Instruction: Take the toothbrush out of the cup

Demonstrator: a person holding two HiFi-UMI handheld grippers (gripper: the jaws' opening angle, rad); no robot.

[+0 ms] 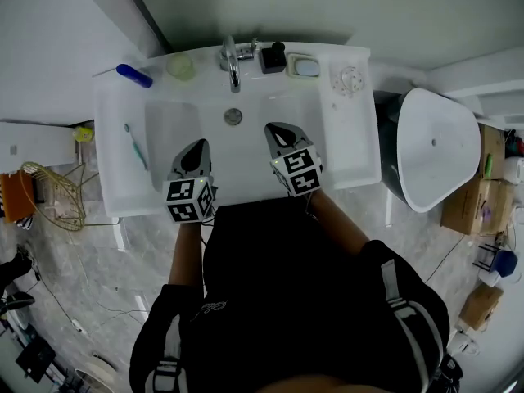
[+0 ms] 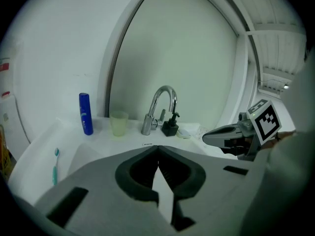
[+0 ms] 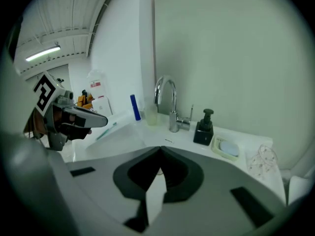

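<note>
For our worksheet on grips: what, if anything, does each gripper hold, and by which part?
Nothing is held. Left gripper and right gripper are both shut and empty; the toothbrush lies on the sink ledge.

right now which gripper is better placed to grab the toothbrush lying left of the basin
Left. The left gripper is just beside the toothbrush; the right gripper is further across the basin. Both are shut and empty.
</note>
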